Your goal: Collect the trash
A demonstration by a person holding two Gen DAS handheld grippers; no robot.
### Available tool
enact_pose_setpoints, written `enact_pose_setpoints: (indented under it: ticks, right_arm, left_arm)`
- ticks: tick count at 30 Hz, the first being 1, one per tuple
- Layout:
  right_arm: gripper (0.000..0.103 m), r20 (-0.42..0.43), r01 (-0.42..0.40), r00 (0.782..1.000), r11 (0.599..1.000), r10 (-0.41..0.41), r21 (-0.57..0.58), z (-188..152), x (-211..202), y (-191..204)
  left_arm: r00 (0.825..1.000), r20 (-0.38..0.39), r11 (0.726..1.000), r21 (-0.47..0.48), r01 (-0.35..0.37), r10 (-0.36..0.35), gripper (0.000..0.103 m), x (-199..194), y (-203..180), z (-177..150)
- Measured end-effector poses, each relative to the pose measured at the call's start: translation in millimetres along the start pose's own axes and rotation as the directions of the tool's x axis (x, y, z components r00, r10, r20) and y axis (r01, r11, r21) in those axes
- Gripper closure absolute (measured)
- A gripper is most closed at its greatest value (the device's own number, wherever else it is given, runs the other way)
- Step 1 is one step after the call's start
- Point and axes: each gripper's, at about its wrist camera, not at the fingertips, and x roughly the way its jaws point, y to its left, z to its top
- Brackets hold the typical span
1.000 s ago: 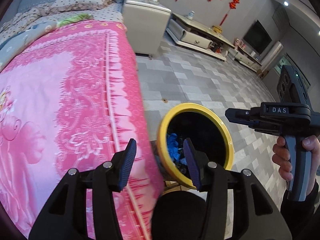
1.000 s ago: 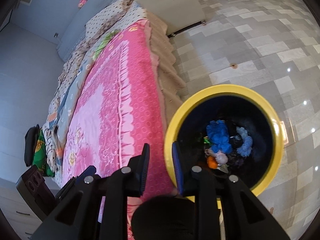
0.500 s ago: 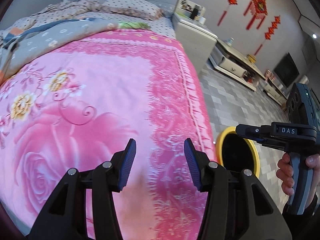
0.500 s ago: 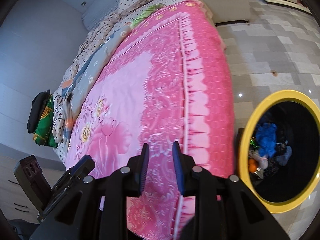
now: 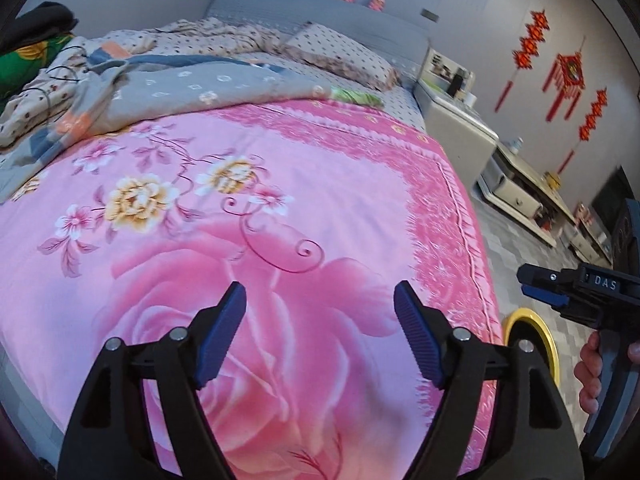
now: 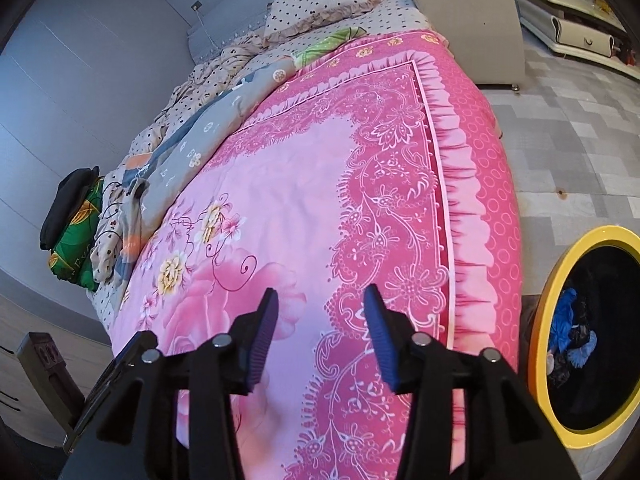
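Note:
My left gripper (image 5: 320,300) is open and empty above the pink flowered bedspread (image 5: 280,216). My right gripper (image 6: 320,304) is open and empty above the same bedspread (image 6: 304,184); it also shows at the right edge of the left wrist view (image 5: 536,284). The yellow-rimmed trash bin (image 6: 560,272) stands on the floor beside the bed and holds blue and dark trash (image 6: 568,328). Its rim shows in the left wrist view (image 5: 536,328) too. I see no loose trash on the bed.
A crumpled grey and dotted quilt (image 5: 160,84) and a pillow (image 5: 340,52) lie at the bed's head. A green cushion with dark clothing (image 6: 76,216) sits at the far side. A white nightstand (image 6: 468,16) and low cabinets (image 5: 520,188) stand on the tiled floor.
Both grippers swung from over the bin to over the bed. Both jaws opened wider; the right went from nearly shut to open. The bin moved to the right edge of both views.

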Motion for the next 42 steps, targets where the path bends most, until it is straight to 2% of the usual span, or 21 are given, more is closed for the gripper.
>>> enact_pose_setpoints:
  ticks: [3, 8, 11, 13, 15, 17, 22, 25, 27, 32, 35, 38, 42]
  right_arm:
    - [0.042, 0.045, 0.026, 0.999, 0.999, -0.025, -0.026, -4, 5, 5]
    - [0.028, 0.122, 0.074, 0.990, 0.996, -0.067, -0.055, -11, 15, 10]
    - [0.016, 0.204, 0.129, 0.973, 0.989, -0.111, -0.075, -18, 14, 12]
    - [0.013, 0.256, 0.163, 0.957, 0.982, -0.136, -0.090, -23, 11, 15]
    - [0.008, 0.314, 0.208, 0.934, 0.974, -0.169, -0.095, -27, 8, 17]
    - [0.008, 0.368, 0.227, 0.912, 0.970, -0.180, -0.088, -31, 3, 17]
    - [0.008, 0.500, 0.239, 0.850, 0.967, -0.166, -0.085, -40, -13, 17]
    - [0.008, 0.556, 0.242, 0.817, 0.967, -0.156, -0.084, -48, -23, 19]
    - [0.008, 0.571, 0.285, 0.798, 0.955, -0.190, -0.081, -52, -26, 22]
    - [0.008, 0.623, 0.356, 0.739, 0.933, -0.254, -0.041, -66, -34, 26]
    - [0.008, 0.679, 0.412, 0.680, 0.910, -0.276, -0.043, -75, -37, 34]
    - [0.008, 0.724, 0.436, 0.636, 0.899, -0.267, -0.051, -82, -40, 39]
    - [0.008, 0.755, 0.451, 0.603, 0.891, -0.258, -0.056, -90, -42, 44]
  left_arm:
    - [0.997, 0.055, 0.999, -0.006, -0.047, 0.047, 0.022, 2, 12, -5]
    - [0.987, 0.144, 0.997, 0.013, -0.076, 0.073, 0.013, -6, 11, -5]
    - [0.968, 0.228, 0.993, 0.037, -0.115, 0.104, 0.009, -16, 6, -7]
    - [0.959, 0.267, 0.994, 0.027, -0.104, 0.093, 0.009, -23, 5, -10]
    - [0.950, 0.297, 0.994, 0.018, -0.105, 0.095, 0.008, -28, 4, -12]
    - [0.939, 0.327, 0.993, 0.018, -0.116, 0.103, 0.008, -33, 0, -13]
    - [0.907, 0.406, 0.983, 0.086, -0.163, 0.114, 0.008, -48, -17, -21]
    - [0.889, 0.444, 0.974, 0.132, -0.186, 0.109, 0.008, -58, -30, -26]
    - [0.882, 0.461, 0.974, 0.142, -0.178, 0.095, 0.008, -66, -36, -30]
    - [0.885, 0.464, 0.979, 0.156, -0.133, 0.046, 0.008, -77, -44, -37]
    - [0.885, 0.464, 0.977, 0.175, -0.125, 0.030, 0.008, -80, -48, -40]
    - [0.884, 0.468, 0.976, 0.182, -0.119, 0.021, 0.008, -82, -49, -42]
    - [0.880, 0.475, 0.978, 0.180, -0.104, 0.006, 0.008, -86, -47, -42]
